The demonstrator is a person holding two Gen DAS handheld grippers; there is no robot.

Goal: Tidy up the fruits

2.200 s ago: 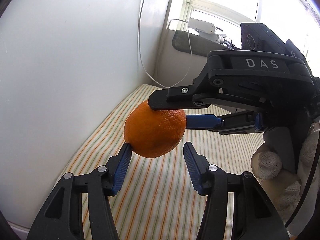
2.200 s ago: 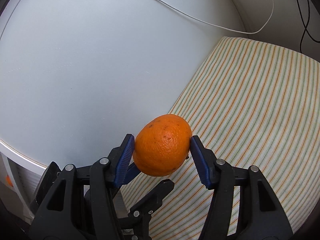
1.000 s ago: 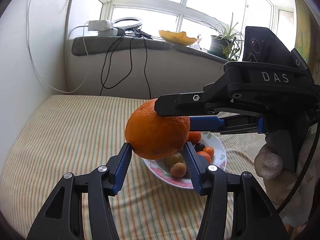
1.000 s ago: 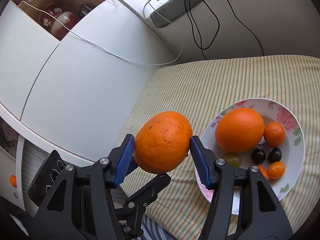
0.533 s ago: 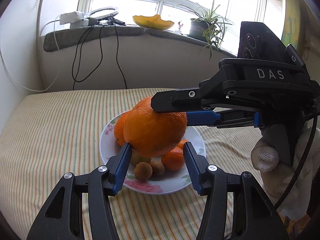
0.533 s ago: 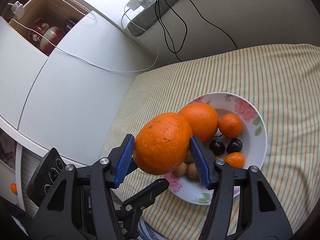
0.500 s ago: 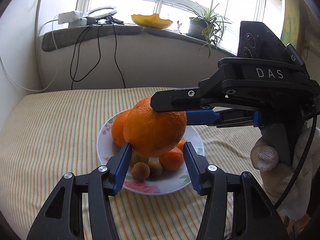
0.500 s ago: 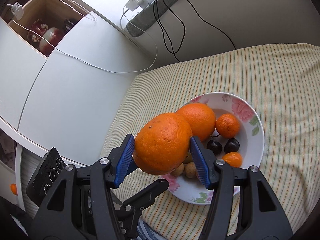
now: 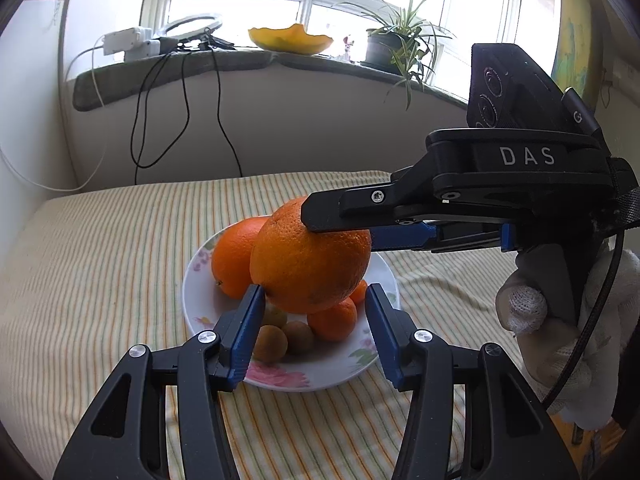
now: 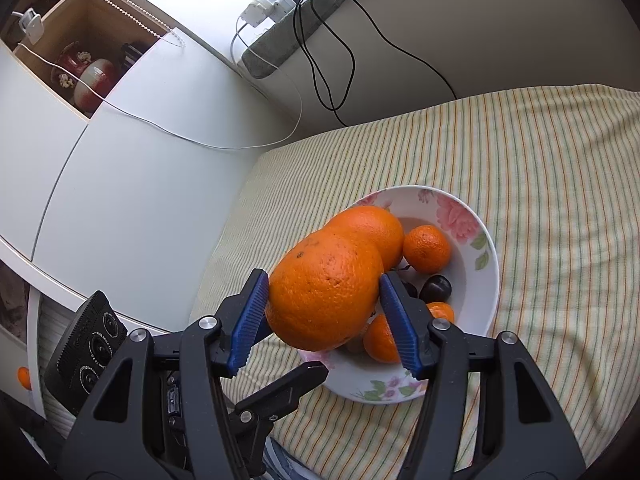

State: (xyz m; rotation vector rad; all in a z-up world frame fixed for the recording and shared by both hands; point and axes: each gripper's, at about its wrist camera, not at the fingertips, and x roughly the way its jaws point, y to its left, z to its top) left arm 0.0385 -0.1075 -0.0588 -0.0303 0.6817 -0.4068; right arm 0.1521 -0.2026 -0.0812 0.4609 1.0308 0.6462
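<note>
Transfer step. Right gripper (image 10: 324,310) clamps 1 orange (image 10: 326,292) between its pads, above the near rim of the bowl (image 10: 490,276). Left gripper (image 9: 314,330), beneath, stands open and empty. Next: lower beside the second orange (image 10: 374,228), then release.

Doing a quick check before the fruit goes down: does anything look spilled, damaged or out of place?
Nothing stands out. The right gripper holds the big orange above the floral bowl; the other fruit sits inside it and the striped cloth looks clean.
</note>
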